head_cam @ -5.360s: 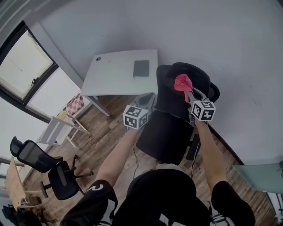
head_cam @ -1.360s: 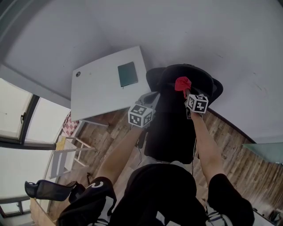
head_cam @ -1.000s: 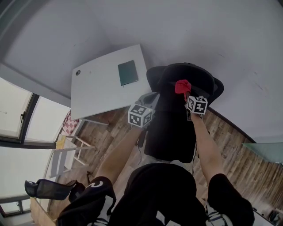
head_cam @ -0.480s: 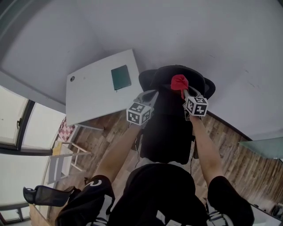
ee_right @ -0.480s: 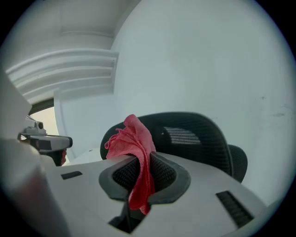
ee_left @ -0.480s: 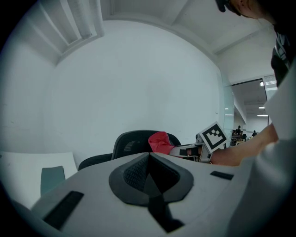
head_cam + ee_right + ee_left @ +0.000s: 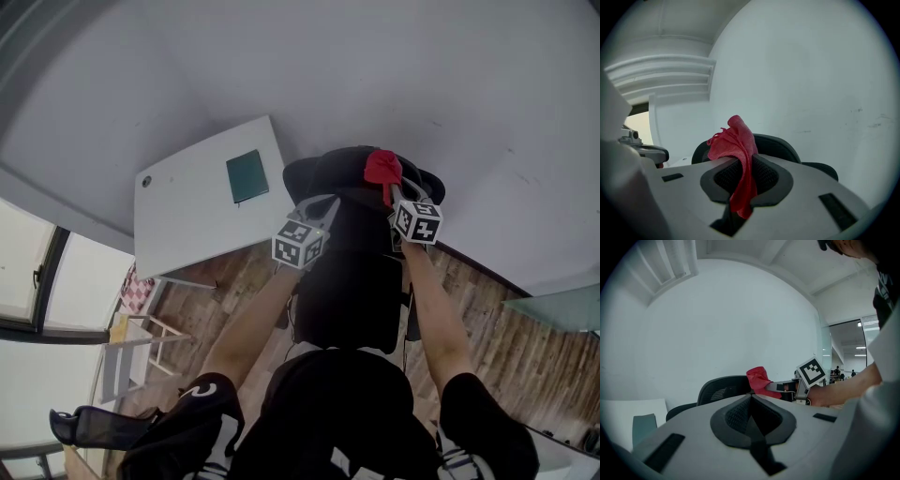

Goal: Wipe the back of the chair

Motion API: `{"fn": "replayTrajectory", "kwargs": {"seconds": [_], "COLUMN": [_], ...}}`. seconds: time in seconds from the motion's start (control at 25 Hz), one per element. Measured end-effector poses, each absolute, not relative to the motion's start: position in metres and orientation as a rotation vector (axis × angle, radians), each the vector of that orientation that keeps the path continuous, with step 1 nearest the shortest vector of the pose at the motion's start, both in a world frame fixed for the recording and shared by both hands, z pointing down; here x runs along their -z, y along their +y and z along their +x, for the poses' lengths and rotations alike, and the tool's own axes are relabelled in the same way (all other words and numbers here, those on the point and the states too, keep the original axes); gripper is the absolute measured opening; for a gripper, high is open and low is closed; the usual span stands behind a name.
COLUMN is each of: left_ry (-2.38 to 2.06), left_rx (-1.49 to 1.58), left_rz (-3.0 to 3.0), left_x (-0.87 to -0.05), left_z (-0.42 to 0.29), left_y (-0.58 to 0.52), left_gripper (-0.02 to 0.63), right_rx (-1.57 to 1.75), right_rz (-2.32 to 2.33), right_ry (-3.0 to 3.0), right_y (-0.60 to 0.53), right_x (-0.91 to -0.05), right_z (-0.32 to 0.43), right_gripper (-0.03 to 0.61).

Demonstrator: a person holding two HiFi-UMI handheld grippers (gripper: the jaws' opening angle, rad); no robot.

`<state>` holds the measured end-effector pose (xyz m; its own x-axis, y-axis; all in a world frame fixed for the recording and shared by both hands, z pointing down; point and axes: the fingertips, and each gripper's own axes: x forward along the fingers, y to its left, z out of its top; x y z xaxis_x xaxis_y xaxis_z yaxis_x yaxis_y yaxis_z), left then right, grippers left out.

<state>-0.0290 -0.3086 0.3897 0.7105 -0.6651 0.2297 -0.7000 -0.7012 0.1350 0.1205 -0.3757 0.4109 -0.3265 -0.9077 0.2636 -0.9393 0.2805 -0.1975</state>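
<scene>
A black office chair stands by the wall with its mesh back toward me. My right gripper is shut on a red cloth, which sits at the top edge of the chair's back. In the right gripper view the red cloth bunches up between the jaws. My left gripper is at the back's left side with its jaws together and nothing between them. In the left gripper view the chair's back, the red cloth and the right gripper show ahead.
A white desk with a dark green notebook stands left of the chair. A grey wall runs behind. A wooden rack stands on the plank floor at left, and another black chair is at the bottom left.
The right gripper has carried the red cloth up to the top edge of the chair's back. The left gripper has stayed beside the back's left side.
</scene>
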Motion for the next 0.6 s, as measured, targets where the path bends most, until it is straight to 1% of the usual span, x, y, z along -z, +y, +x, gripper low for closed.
{"fn": "replayTrajectory", "kwargs": {"seconds": [0.6], "left_ry": [-1.097], "left_rx": [-0.287], "left_rz": [2.692], "left_x": [-0.403], "left_z": [-0.028], "left_y": [-0.308], "left_gripper": [0.025], "right_rx": [-0.603], "right_rz": [1.719], "right_ry": [-2.313], "right_y": [-0.367], "right_x": [-0.491], "right_z": [0.129], "right_gripper": [0.067]}}
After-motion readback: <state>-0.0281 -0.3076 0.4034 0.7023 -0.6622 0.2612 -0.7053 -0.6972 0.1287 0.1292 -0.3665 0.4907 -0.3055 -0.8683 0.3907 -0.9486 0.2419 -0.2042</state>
